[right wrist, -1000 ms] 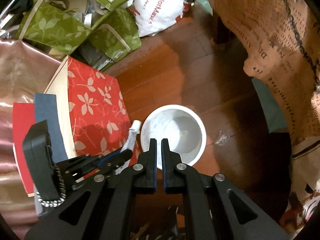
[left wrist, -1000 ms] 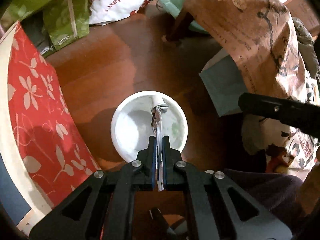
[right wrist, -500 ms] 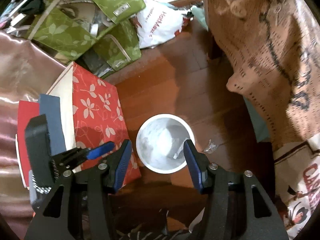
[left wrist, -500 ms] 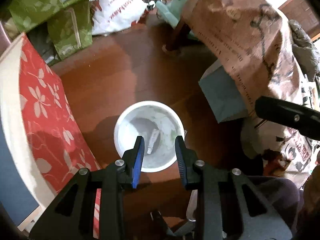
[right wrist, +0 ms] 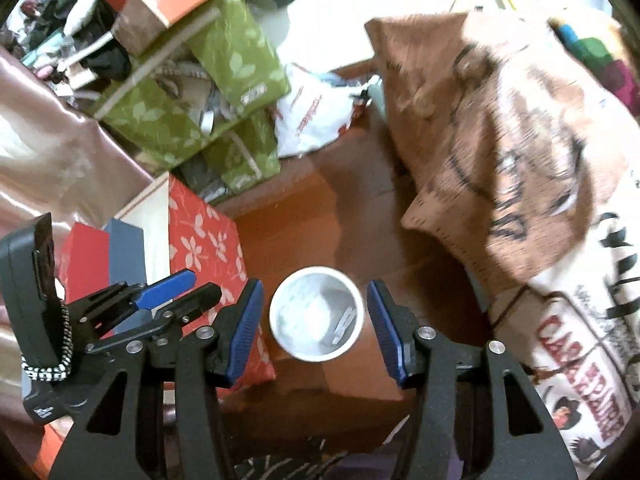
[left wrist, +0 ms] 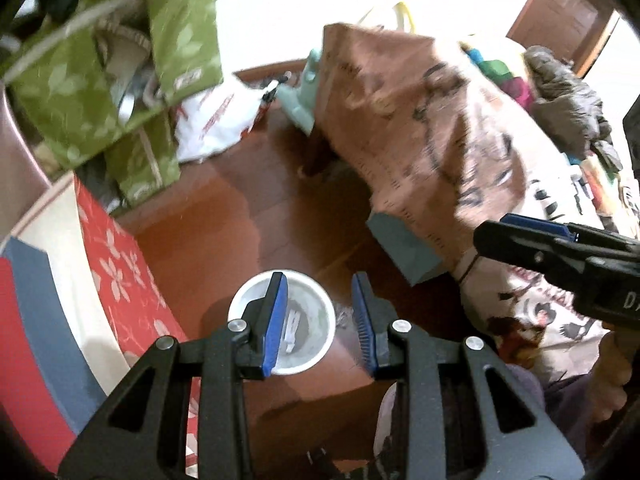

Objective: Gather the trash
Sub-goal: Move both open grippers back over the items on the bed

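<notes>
A white round bin [left wrist: 316, 354] stands on the wooden floor, straight below both grippers. A pale wrapper [left wrist: 292, 330] lies loose on its bottom, and it shows in the right wrist view as the wrapper [right wrist: 342, 322]. My left gripper [left wrist: 318, 292] hangs well above the bin, open, with nothing between its blue pads. My right gripper [right wrist: 314, 292] is open too, held above the bin [right wrist: 312, 354], and holds nothing. Each gripper shows in the other's view: the right gripper [left wrist: 520, 236] at the right, the left gripper [right wrist: 200, 286] at the left. A small crumpled scrap [left wrist: 342, 316] lies on the floor by the bin.
A red floral box [left wrist: 120, 280] stands close on the bin's left, green leaf-print bags [left wrist: 80, 92] behind it. A brown printed cloth [left wrist: 420, 120] drapes over furniture on the right, a teal box [left wrist: 404, 248] under it. A white plastic bag [left wrist: 216, 120] lies at the back.
My left gripper opened and let go of the wrapper, which now lies in the bin. The right gripper opened as well. Both have risen, so the bin looks smaller.
</notes>
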A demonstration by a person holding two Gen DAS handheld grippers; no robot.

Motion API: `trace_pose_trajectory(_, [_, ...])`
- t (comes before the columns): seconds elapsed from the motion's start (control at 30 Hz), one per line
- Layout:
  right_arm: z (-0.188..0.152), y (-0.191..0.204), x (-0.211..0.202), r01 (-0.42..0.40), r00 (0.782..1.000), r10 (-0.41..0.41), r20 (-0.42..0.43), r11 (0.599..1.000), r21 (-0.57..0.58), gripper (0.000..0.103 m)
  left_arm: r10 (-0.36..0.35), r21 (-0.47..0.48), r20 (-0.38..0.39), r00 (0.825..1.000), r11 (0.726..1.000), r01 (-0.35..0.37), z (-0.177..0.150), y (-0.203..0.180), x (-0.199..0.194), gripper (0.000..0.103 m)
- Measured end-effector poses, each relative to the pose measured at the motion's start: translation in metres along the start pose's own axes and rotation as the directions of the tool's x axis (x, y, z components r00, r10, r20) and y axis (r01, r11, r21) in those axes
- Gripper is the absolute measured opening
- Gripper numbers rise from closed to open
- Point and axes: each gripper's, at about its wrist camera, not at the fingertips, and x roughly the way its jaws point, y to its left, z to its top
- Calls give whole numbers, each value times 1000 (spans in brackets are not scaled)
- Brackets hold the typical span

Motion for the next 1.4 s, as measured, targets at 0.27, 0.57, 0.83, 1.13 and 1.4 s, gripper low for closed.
trace_pose_trajectory(0.27, [-6, -32, -78, 51, 984, -55, 168, 998, 28, 50, -32, 94, 115, 993, 995, 21, 23, -67, -46, 33])
trace_pose_trajectory(0.57, [-24, -93, -154, 127, 935, -163, 316, 983, 129, 50, -103, 236, 198, 975, 970, 54, 45, -156, -76, 43])
trace_pose_trajectory(0.83, [-51, -156, -210, 190, 881, -279, 382, 948, 256, 50, -197, 358, 198, 960, 926, 117, 52, -245, -76, 53])
trace_pose_trajectory(1.13, [-95, -234, -259, 302, 810, -456, 370, 864, 403, 50, -276, 475, 114, 954, 859, 192, 50, -349, -48, 54])
trace_pose_trajectory(1.4, [-138, -298, -264, 349, 804, -529, 270, 789, 506, 50, -301, 553, -8, 953, 793, 256, 41, -422, -1, 54])
